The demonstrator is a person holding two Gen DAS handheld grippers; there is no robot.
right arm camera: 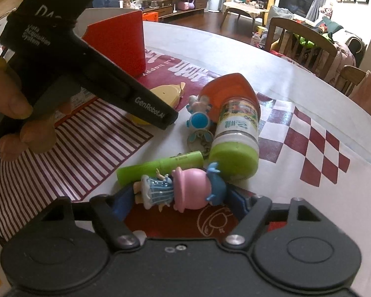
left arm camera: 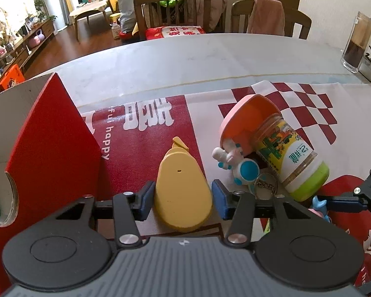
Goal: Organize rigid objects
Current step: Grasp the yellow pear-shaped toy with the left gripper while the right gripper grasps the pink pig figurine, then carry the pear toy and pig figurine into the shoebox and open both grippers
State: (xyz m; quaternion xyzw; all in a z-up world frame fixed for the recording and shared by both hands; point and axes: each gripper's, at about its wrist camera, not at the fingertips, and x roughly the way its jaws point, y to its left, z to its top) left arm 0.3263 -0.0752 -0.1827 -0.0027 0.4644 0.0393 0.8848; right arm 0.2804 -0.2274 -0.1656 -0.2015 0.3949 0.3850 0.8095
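A yellow pear-shaped toy (left arm camera: 180, 173) lies on the printed mat, its stalk pointing away. My left gripper (left arm camera: 183, 198) is shut on its wide end, a blue pad touching each side. In the right wrist view a small figurine (right arm camera: 183, 190) with a pink hat and blue dress lies on its side. My right gripper (right arm camera: 181, 201) is shut on it lengthwise, one pad at its feet and one at its blue hair. Just beyond lie a green tube (right arm camera: 160, 167), a green-lidded jar (right arm camera: 237, 123) resting in a tipped orange cup (right arm camera: 232, 86), and a white-and-blue keychain toy (right arm camera: 199, 118).
A red cardboard box (left arm camera: 54, 136) stands open at the left, close to the left gripper. A tall glass of dark drink (left arm camera: 356, 49) is at the far right of the table. Wooden chairs (left arm camera: 173, 5) line the far edge. A hand (right arm camera: 12, 104) holds the left gripper's handle.
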